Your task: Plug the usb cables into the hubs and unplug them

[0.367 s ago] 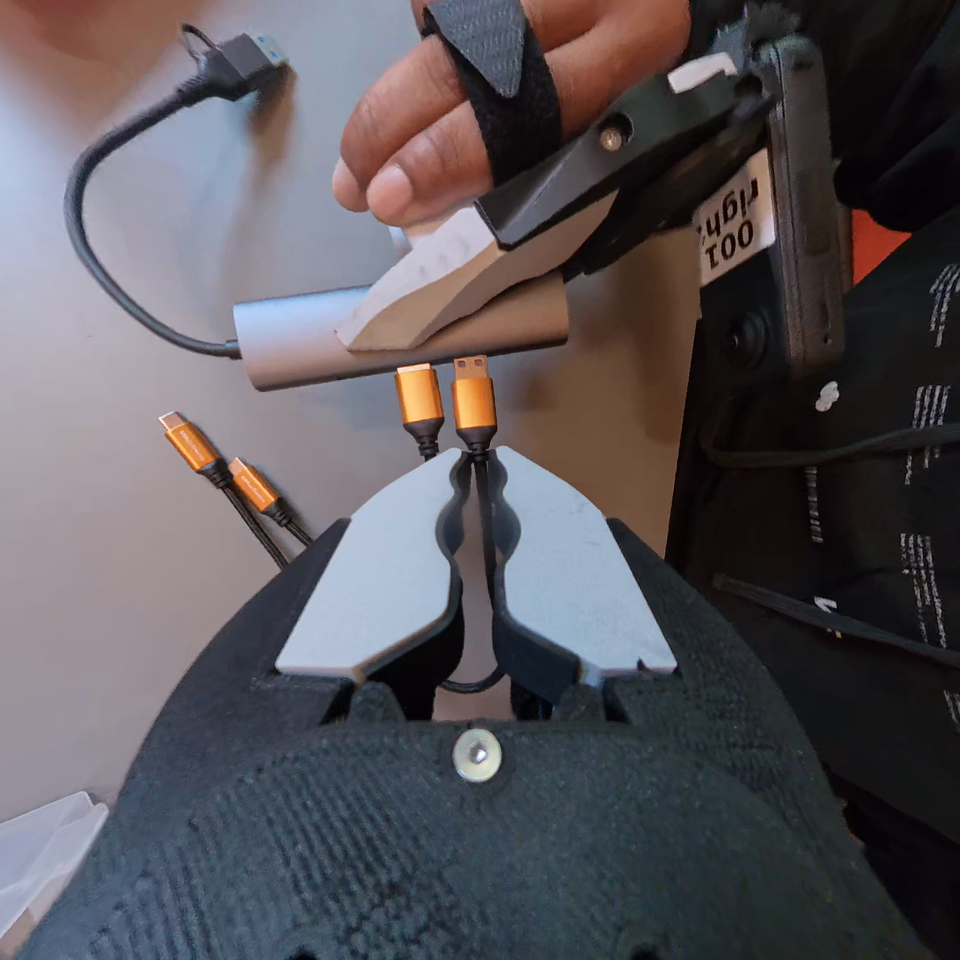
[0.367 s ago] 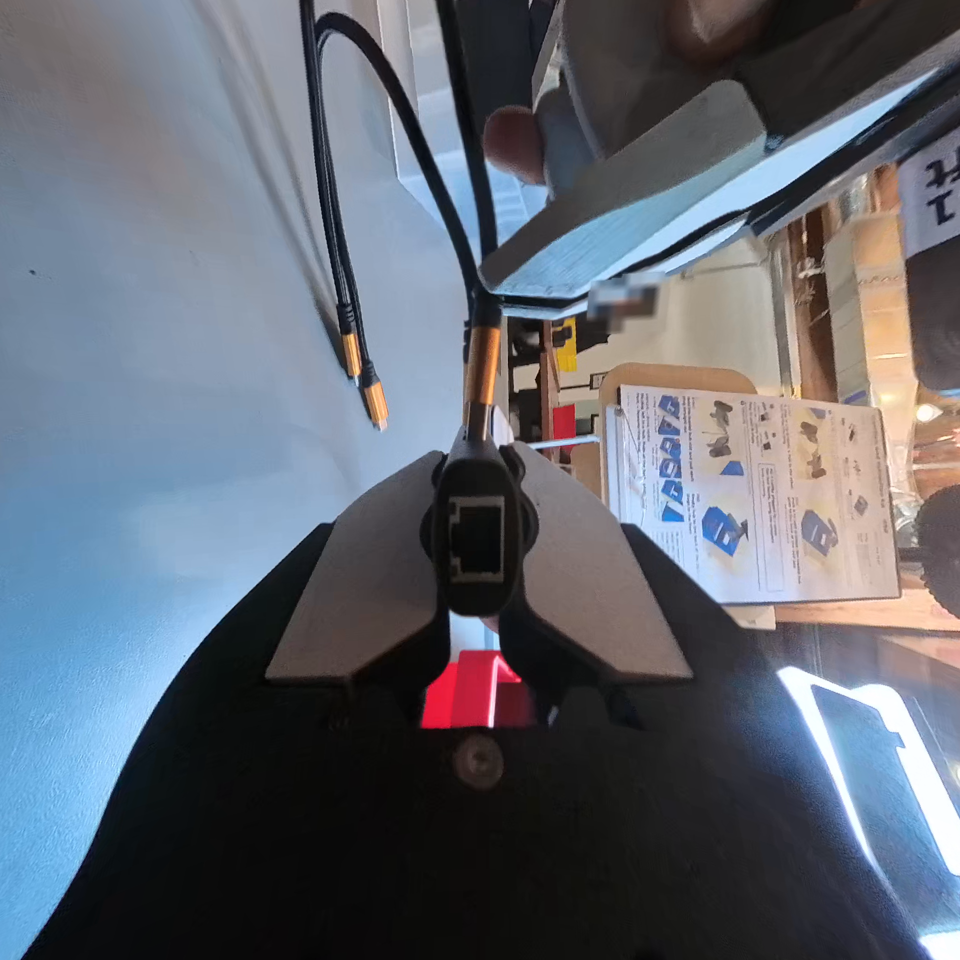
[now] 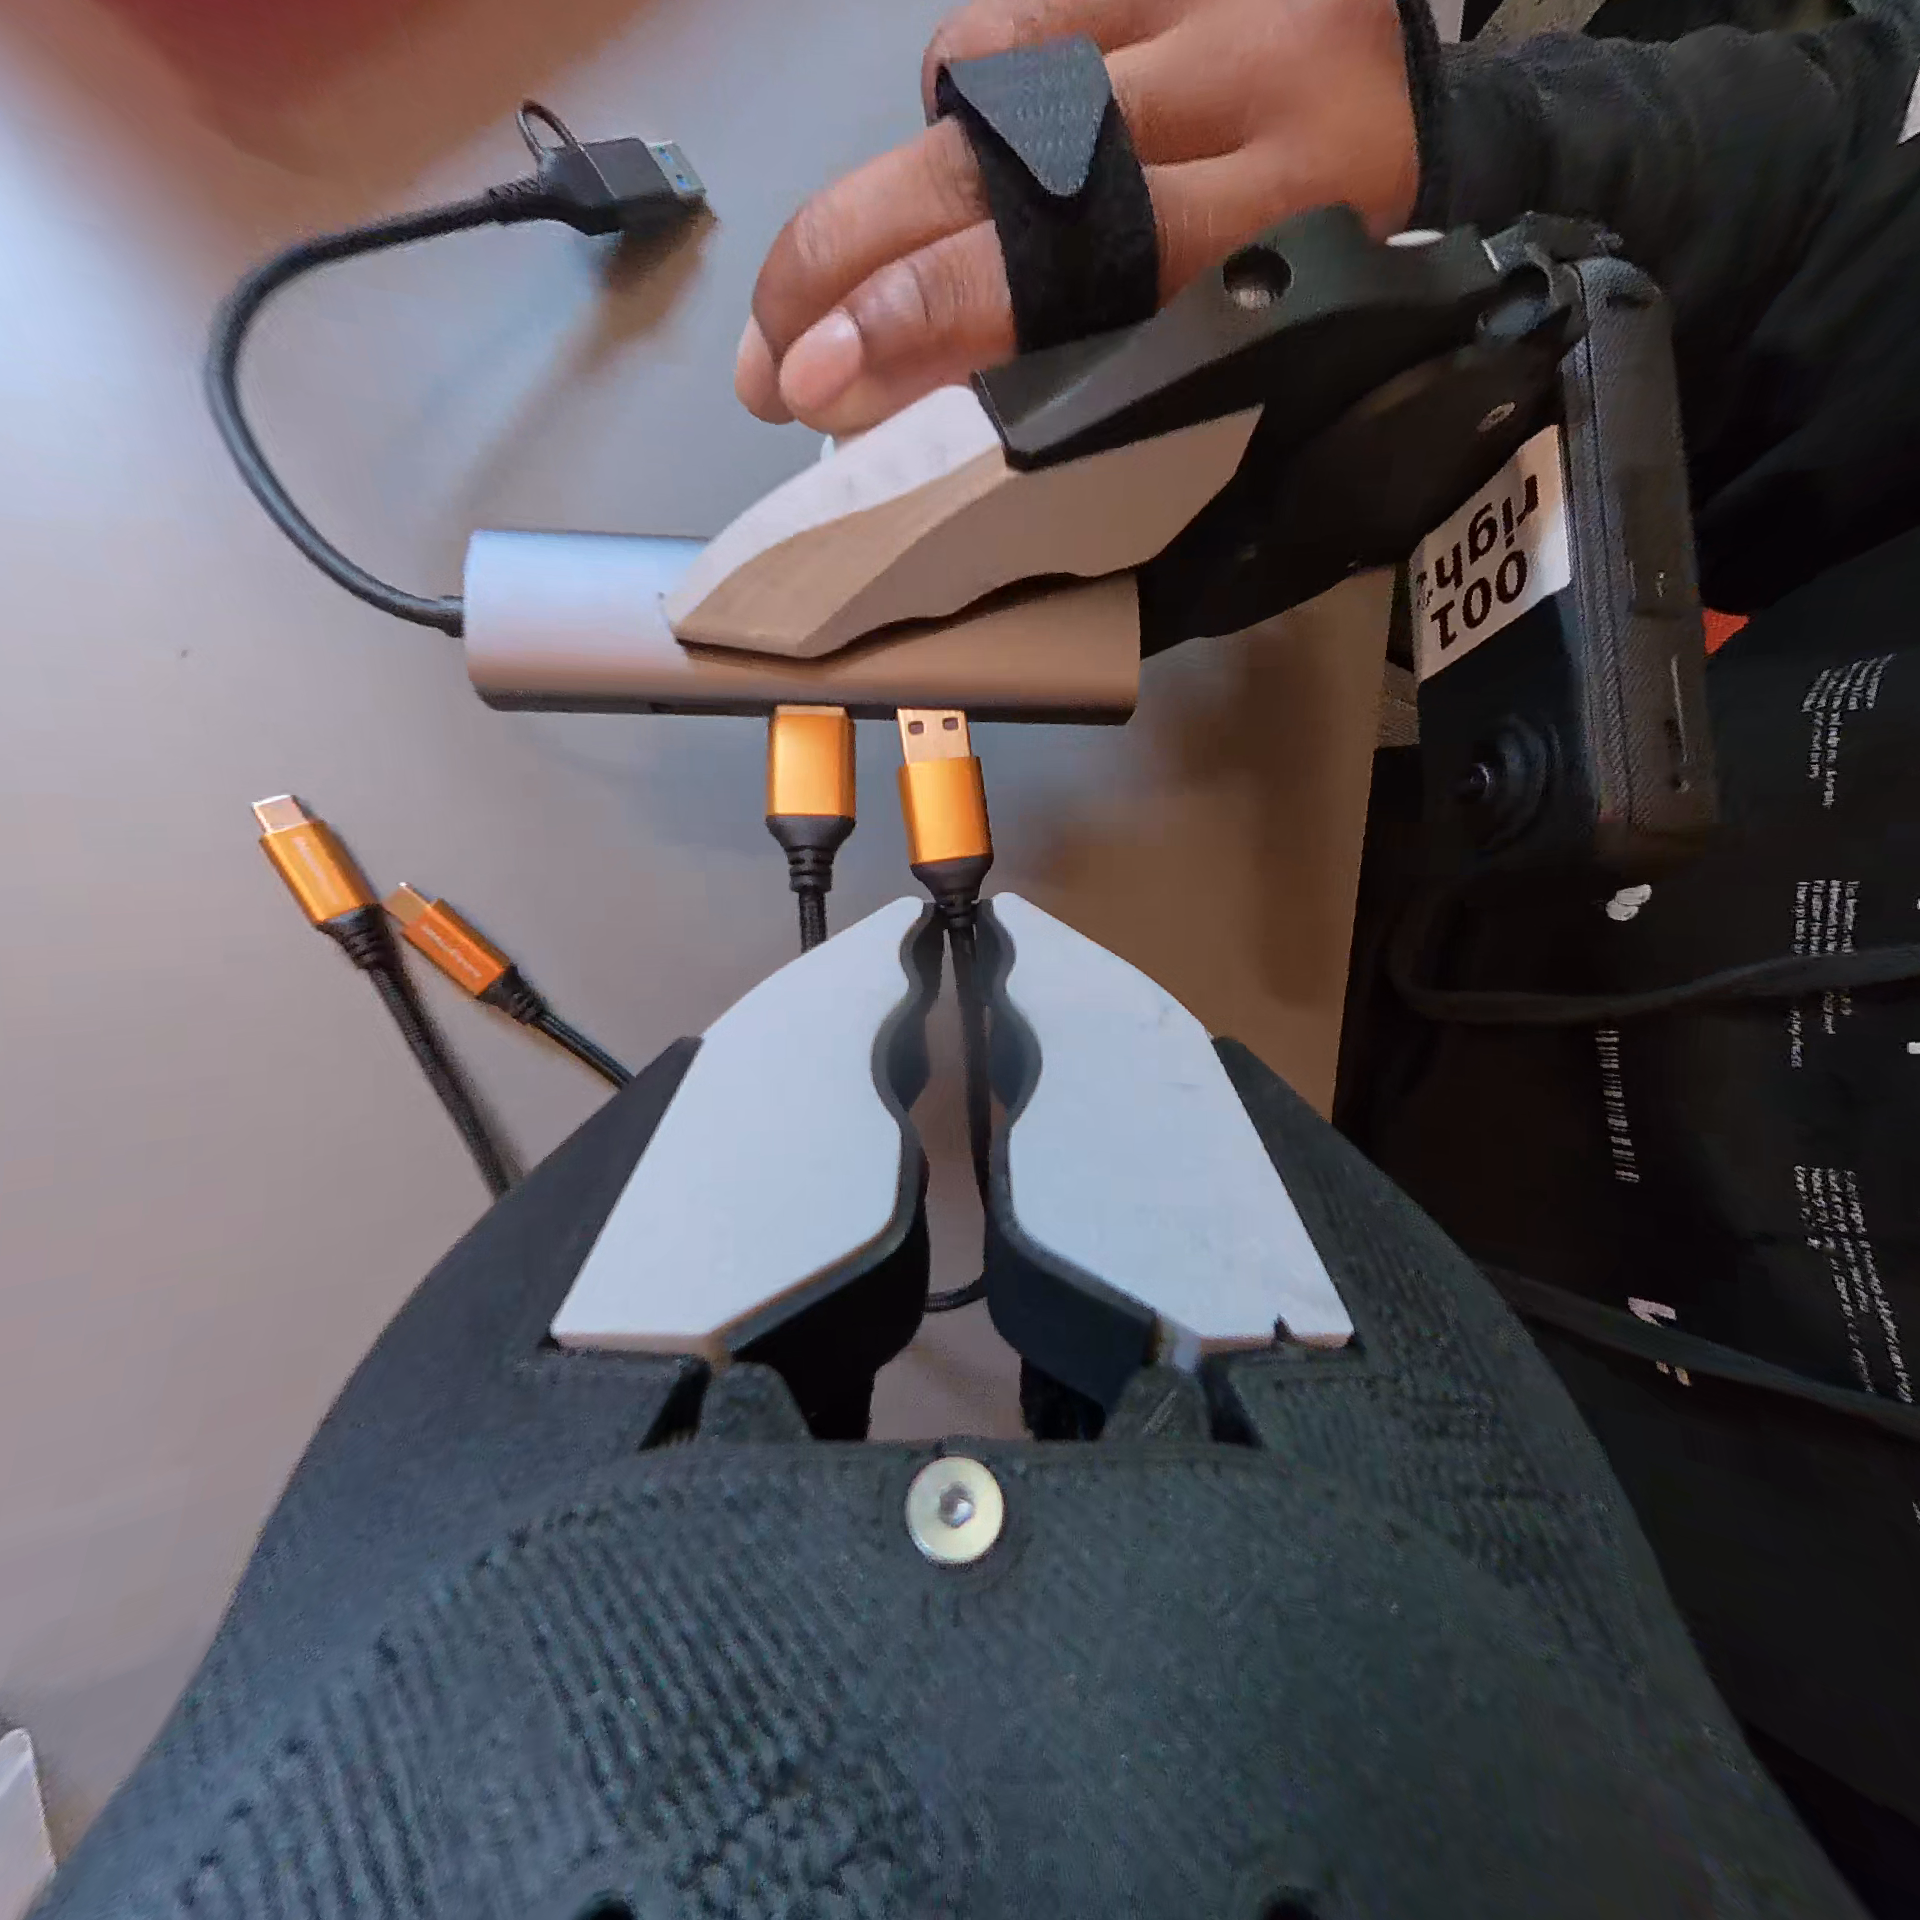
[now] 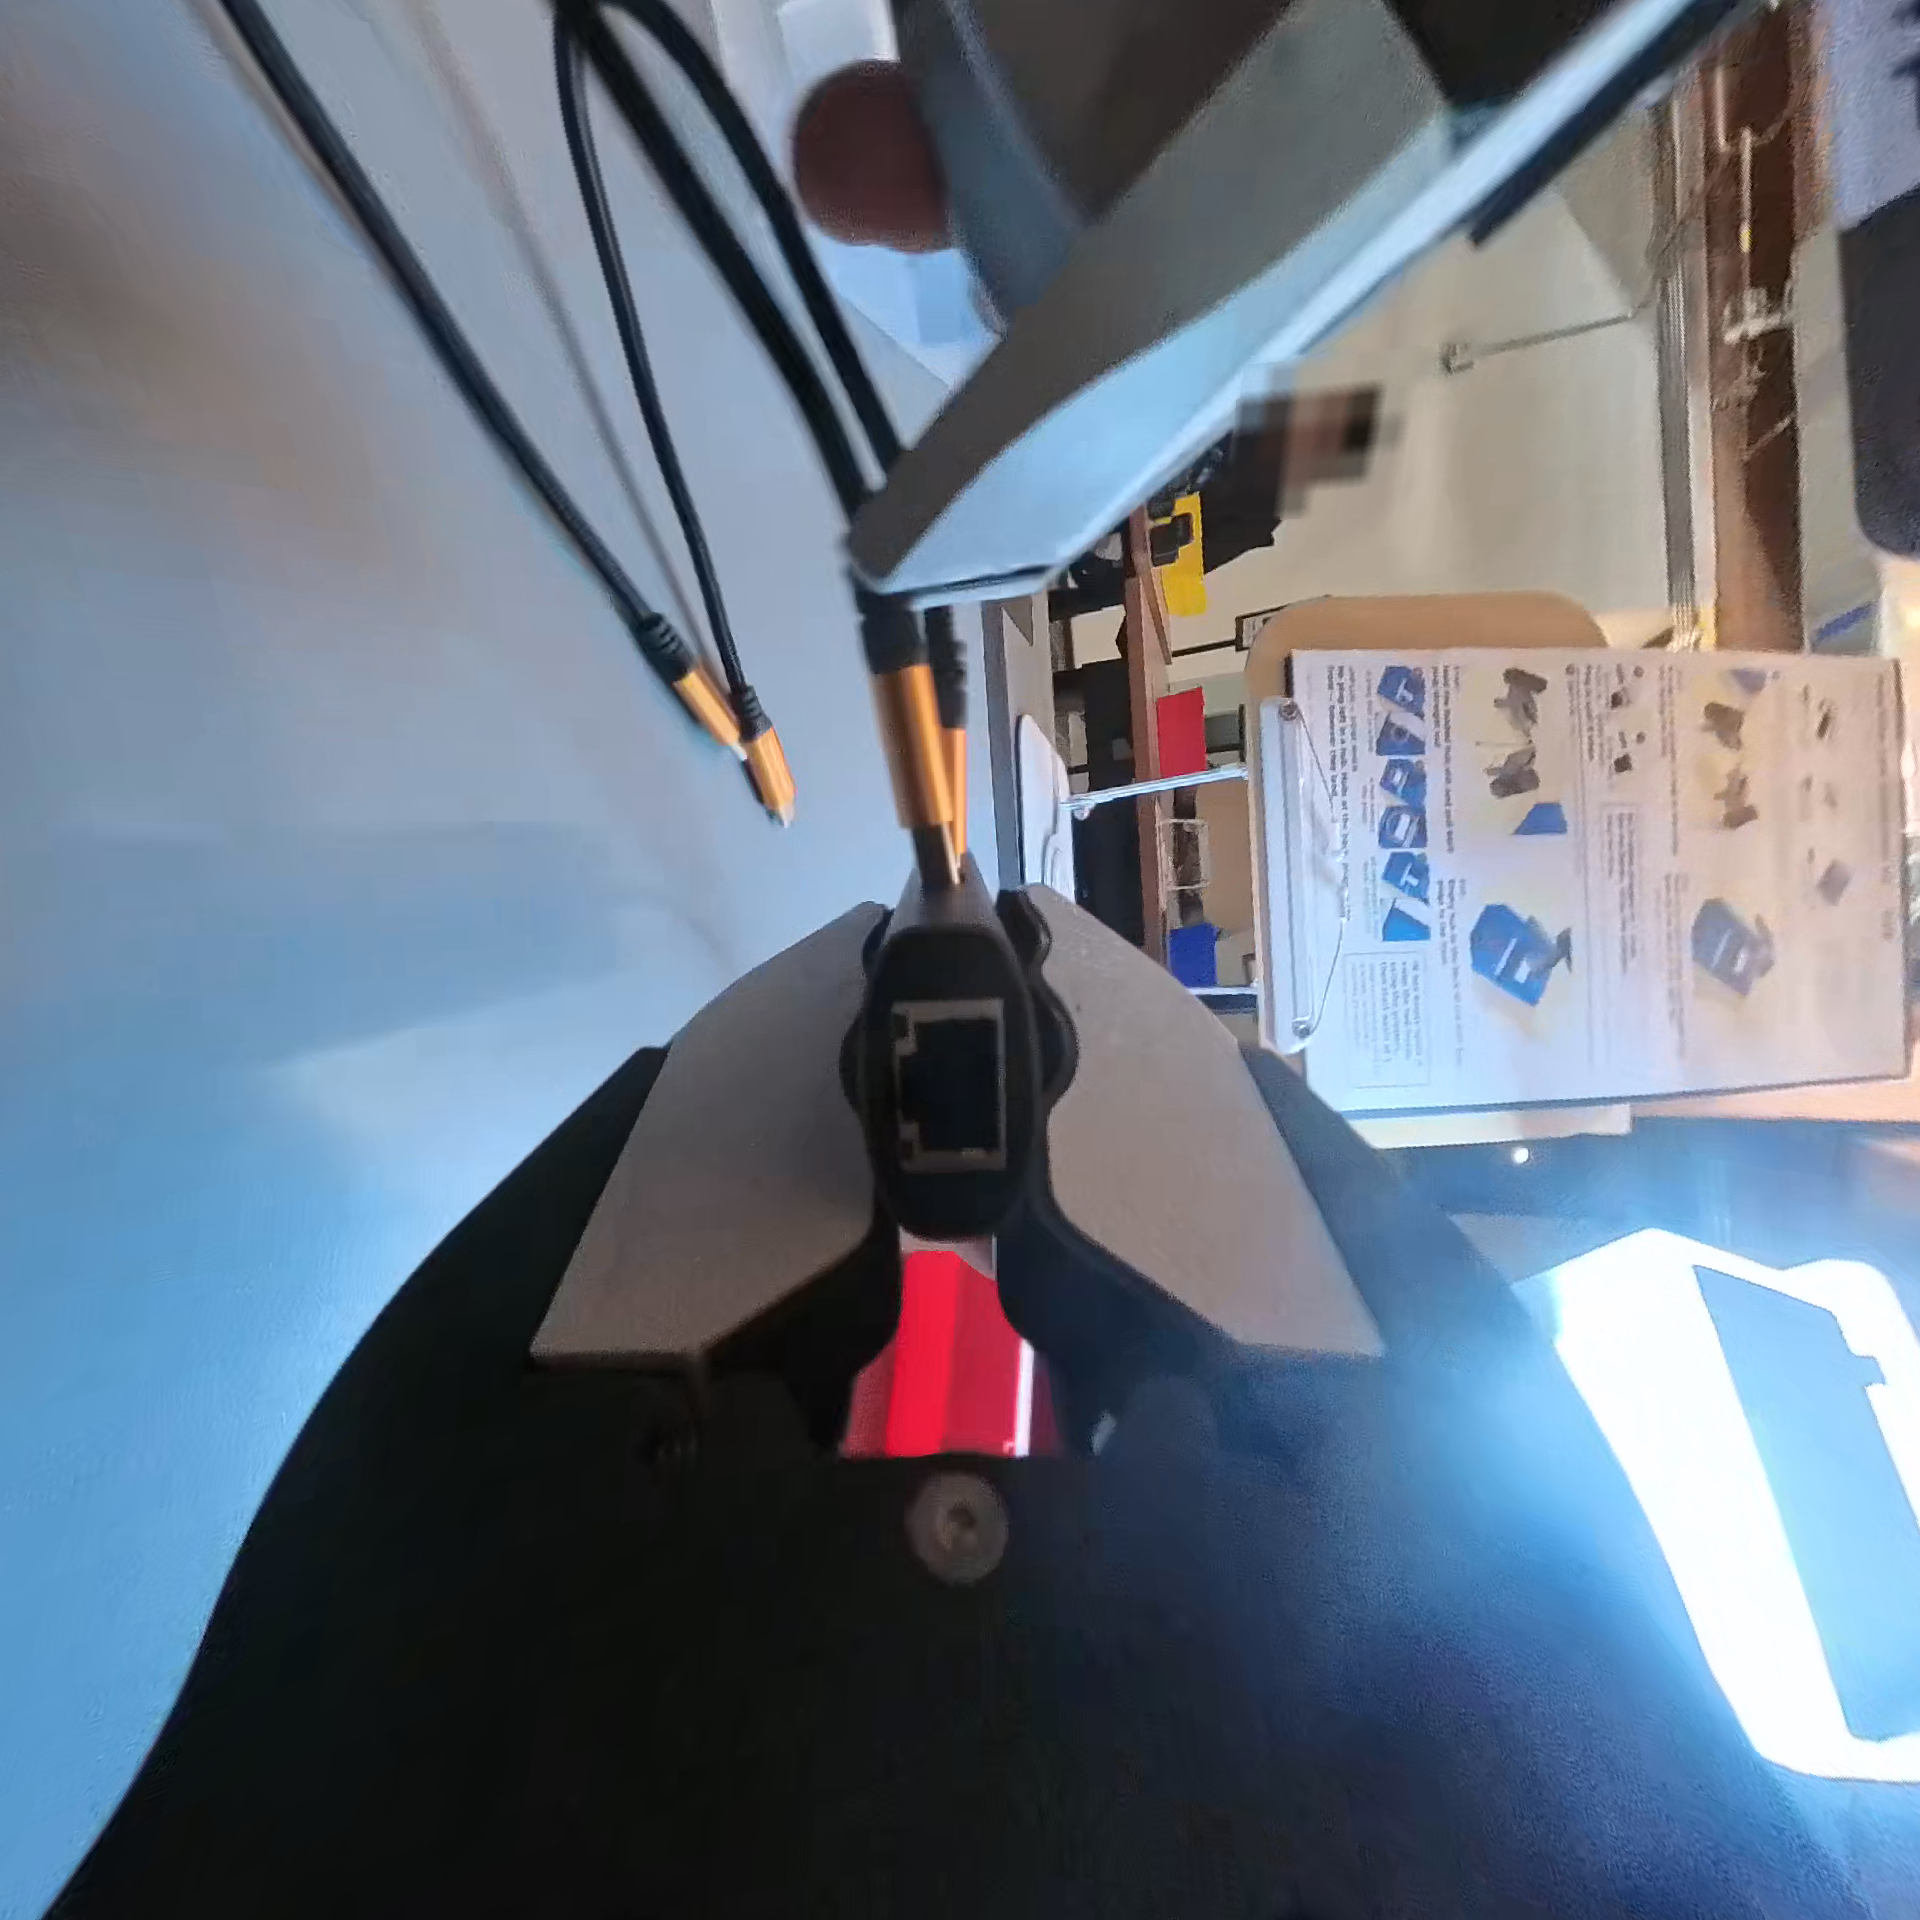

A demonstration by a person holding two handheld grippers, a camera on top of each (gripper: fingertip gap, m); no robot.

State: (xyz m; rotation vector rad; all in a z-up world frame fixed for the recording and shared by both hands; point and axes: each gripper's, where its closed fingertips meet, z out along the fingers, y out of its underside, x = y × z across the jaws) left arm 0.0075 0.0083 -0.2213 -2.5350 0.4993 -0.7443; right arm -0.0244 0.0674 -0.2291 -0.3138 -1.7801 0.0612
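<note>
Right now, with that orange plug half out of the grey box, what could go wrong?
1. The left gripper pinches the thin black cable behind the orange plug, not the plug itself, so the cable could slip or strain.
2. The neighbouring orange plug sits close beside it, still seated in the hub, and could get knocked.
3. The right gripper clamps the hub near one end, so it might twist.
</note>
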